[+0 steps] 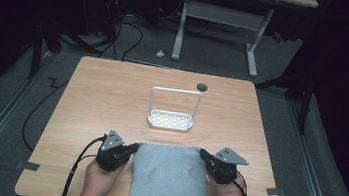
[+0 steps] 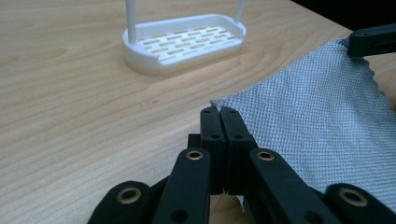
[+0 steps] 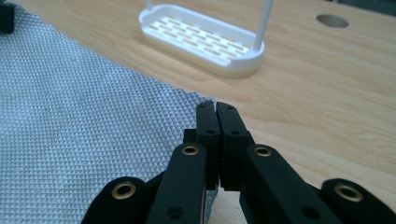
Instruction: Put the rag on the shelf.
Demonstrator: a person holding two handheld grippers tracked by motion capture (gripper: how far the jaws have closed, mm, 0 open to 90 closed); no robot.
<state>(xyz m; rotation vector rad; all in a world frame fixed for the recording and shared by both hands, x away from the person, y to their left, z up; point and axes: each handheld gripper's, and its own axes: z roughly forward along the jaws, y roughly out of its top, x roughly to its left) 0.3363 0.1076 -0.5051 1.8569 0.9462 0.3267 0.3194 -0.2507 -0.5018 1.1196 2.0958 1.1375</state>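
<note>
Right gripper (image 3: pixel 216 108) pinching towel (image 3: pixel 70 116) corner, table hole (image 3: pixel 332 20) behind rack (image 3: pixel 201 39)

No readable text, label, brand, number or sign appears anywhere.

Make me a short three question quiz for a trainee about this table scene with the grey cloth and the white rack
1. True or false: the left tool is shut on a corner of the grey cloth.
2. What stands beyond the cloth on the table? A) white rack B) red bowl C) glass jar
3. Fill in: the right tool grips the cloth's far ____ corner.

Key: 1 true; 2 A, the white rack; 3 right.
</note>
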